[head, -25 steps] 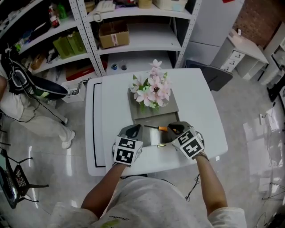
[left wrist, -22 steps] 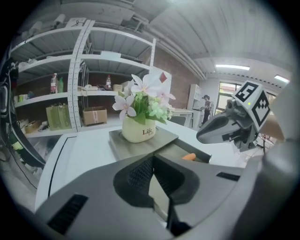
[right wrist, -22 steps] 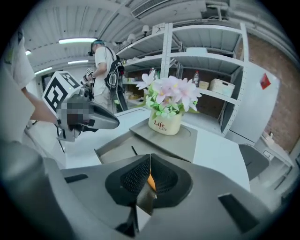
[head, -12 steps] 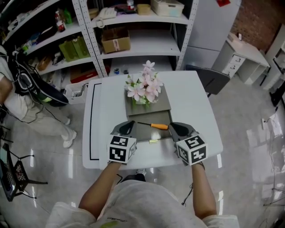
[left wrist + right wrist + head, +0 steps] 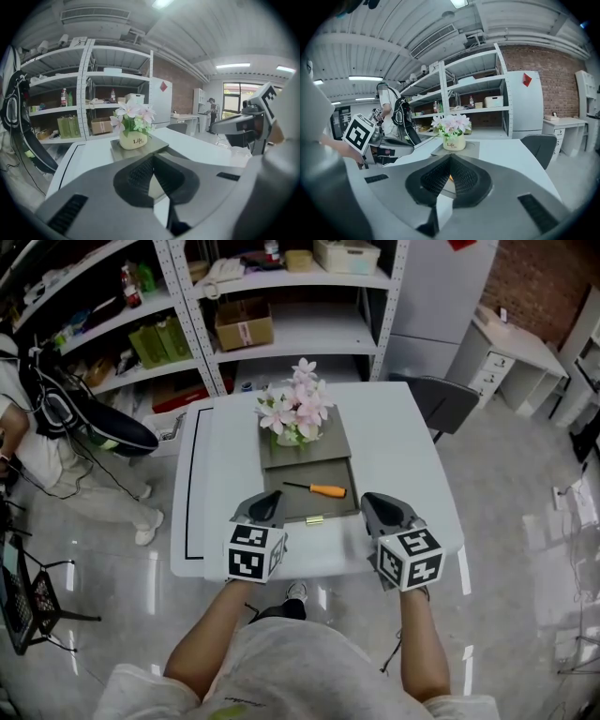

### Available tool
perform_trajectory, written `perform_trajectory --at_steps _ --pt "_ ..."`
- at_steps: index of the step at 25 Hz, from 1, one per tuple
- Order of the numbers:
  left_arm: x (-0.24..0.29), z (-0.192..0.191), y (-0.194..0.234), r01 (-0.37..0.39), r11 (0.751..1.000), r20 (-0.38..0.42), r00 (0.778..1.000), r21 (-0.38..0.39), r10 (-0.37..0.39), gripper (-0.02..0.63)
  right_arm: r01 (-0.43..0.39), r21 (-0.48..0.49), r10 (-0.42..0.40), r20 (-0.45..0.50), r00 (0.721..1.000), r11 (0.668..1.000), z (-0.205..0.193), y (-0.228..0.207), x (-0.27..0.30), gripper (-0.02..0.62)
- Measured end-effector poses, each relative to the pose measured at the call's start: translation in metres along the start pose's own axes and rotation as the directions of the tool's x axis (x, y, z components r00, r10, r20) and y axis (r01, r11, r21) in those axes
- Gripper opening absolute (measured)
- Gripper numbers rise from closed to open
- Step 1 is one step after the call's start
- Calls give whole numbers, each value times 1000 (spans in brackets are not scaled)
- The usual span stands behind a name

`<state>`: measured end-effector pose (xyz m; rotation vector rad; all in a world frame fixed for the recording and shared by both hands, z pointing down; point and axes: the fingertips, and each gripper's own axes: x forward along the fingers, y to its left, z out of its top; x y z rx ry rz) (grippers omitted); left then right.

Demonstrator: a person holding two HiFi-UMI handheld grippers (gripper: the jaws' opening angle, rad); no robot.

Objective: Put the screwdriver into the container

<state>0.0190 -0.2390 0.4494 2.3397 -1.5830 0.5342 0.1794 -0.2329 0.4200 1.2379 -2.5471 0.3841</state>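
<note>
The screwdriver (image 5: 316, 489), orange-handled with a dark shaft, lies flat in the open front part of the grey container (image 5: 328, 510) on the white table (image 5: 394, 456). My left gripper (image 5: 267, 506) sits at the container's near-left corner, shut and empty. My right gripper (image 5: 375, 506) is at the near-right corner, also shut with nothing in it. In the left gripper view my left gripper (image 5: 152, 158) points at the flower pot (image 5: 133, 138). In the right gripper view a sliver of orange shows just past my right gripper (image 5: 450, 159).
A pot of pink flowers (image 5: 293, 413) stands on the container's far half. A small brass piece (image 5: 314, 519) lies at its near rim. Metal shelves (image 5: 234, 296) stand behind the table, a grey chair (image 5: 441, 399) at its right, a seated person (image 5: 37, 456) at the left.
Both grippers have drawn back toward the table's near edge. The right gripper was beside the screwdriver's handle; it is now apart from it, and the screwdriver rests in the container.
</note>
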Motion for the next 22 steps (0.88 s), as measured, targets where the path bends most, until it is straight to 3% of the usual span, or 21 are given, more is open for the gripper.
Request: perform_trajectory --at_steps 22 --pt "-8 -4 -4 11 1000 0 1000 -3 -11 3 9 3 -9 3 1000 1000 -5 1 -10 5"
